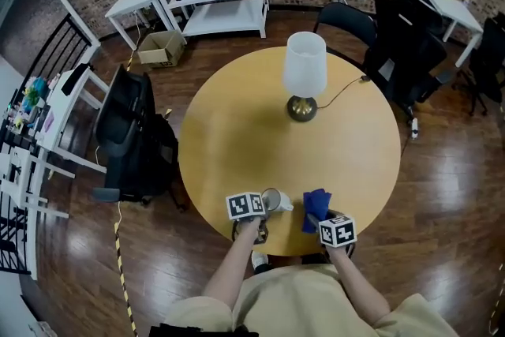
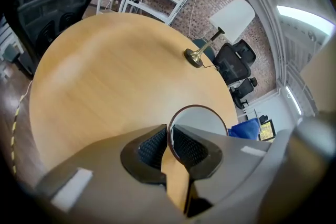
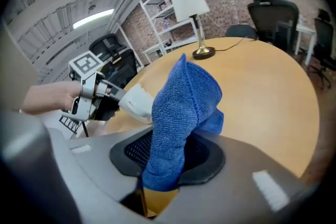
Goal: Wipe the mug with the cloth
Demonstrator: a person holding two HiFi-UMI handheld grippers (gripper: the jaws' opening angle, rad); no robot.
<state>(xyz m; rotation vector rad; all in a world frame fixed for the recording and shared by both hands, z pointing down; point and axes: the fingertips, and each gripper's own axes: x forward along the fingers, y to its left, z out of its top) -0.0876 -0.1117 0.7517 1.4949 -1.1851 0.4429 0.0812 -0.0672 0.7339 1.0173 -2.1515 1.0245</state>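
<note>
A white mug (image 1: pixel 277 201) is held near the table's front edge, its mouth toward the left gripper view's camera, and its rim (image 2: pixel 169 139) runs between the two dark pads. My left gripper (image 2: pixel 169 148) is shut on that rim. My right gripper (image 3: pixel 169 165) is shut on a blue cloth (image 3: pixel 184 105), which stands up in a bunch out of its jaws. In the right gripper view the mug (image 3: pixel 136 103) hangs just left of the cloth, a small gap between them. From the head view the cloth (image 1: pixel 317 205) is right of the mug.
A lamp (image 1: pixel 304 75) with a white shade and brass foot stands on the round wooden table (image 1: pixel 237 130); its cord runs off to the right. A black chair (image 1: pixel 130 138) stands left of the table, more chairs at the back right, and white shelves behind.
</note>
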